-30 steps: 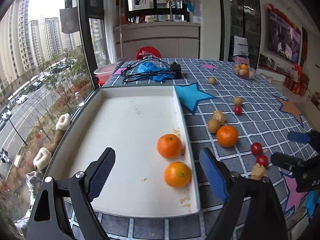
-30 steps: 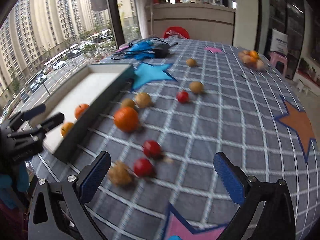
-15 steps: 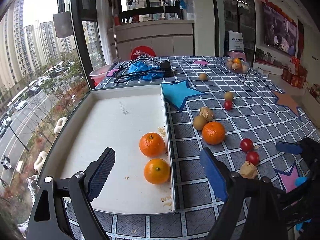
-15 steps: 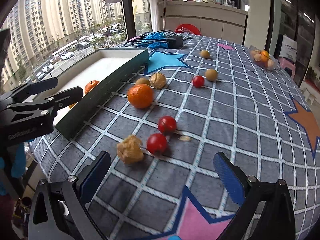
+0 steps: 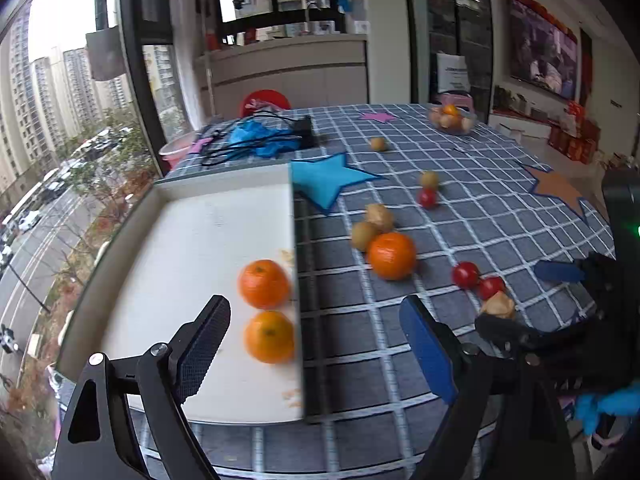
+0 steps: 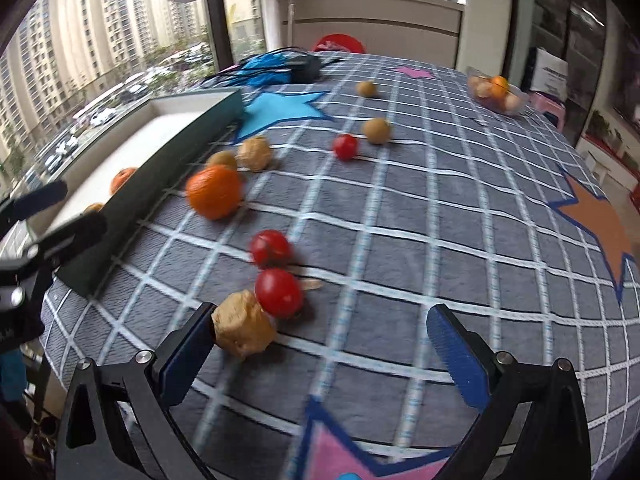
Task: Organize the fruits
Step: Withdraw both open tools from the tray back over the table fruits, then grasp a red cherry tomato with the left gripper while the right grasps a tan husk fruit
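Where visible: three oranges (image 5: 391,255), three tomatoes (image 6: 278,292).

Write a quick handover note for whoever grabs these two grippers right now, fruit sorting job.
Left gripper: open, empty, over the tray's near right edge.
Right gripper: open, empty, low over the cloth, beside the husked berry and a tomato.
Done: two oranges in the tray.
Left: one orange on the table, three tomatoes, and the small brown fruits scattered farther back.
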Available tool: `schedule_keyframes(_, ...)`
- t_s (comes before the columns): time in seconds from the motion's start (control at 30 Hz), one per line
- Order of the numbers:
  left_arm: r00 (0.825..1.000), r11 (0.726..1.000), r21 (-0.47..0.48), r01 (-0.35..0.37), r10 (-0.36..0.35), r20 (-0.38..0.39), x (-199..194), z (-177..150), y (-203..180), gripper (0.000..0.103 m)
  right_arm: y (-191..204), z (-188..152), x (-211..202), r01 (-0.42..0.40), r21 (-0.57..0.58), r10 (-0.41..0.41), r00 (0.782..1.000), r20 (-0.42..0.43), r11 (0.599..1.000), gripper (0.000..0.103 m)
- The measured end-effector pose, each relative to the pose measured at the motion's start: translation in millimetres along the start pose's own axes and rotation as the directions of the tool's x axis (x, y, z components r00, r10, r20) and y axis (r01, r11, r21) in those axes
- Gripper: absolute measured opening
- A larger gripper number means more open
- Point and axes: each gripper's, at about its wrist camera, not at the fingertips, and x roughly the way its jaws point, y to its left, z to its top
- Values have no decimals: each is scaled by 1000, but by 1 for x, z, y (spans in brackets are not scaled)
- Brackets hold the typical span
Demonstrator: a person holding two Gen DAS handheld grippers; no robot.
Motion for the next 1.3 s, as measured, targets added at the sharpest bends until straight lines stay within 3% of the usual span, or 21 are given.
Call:
schedule_keyframes(0.4, 993, 994, 63, 95, -90, -82, 23, 0, -51, 89, -42, -6, -6, 81, 49, -81, 997, 9, 996, 103)
schedule_keyframes(0.6, 980, 986, 61, 158, -149, -133, 37, 3, -72, 89, -59, -6, -7, 98, 61, -98, 995, 1, 993, 103)
schedule_keyframes(0.87, 971, 982, 58, 182, -170, -170, 52, 10, -86, 88, -71, -7, -7, 106, 62, -106, 994, -7, 992, 103)
schedule_keyframes(0.93, 970, 982, 61, 180, -167, -179, 55, 10, -86, 76, -71, -8, -7, 105, 61, -105, 994, -6, 993, 103)
schedule_keyframes(1.3, 969, 976, 93, 199, -181, -167, 56, 16, -96, 59, -72, -8, -8, 91, 64, -91, 996, 1, 994, 103)
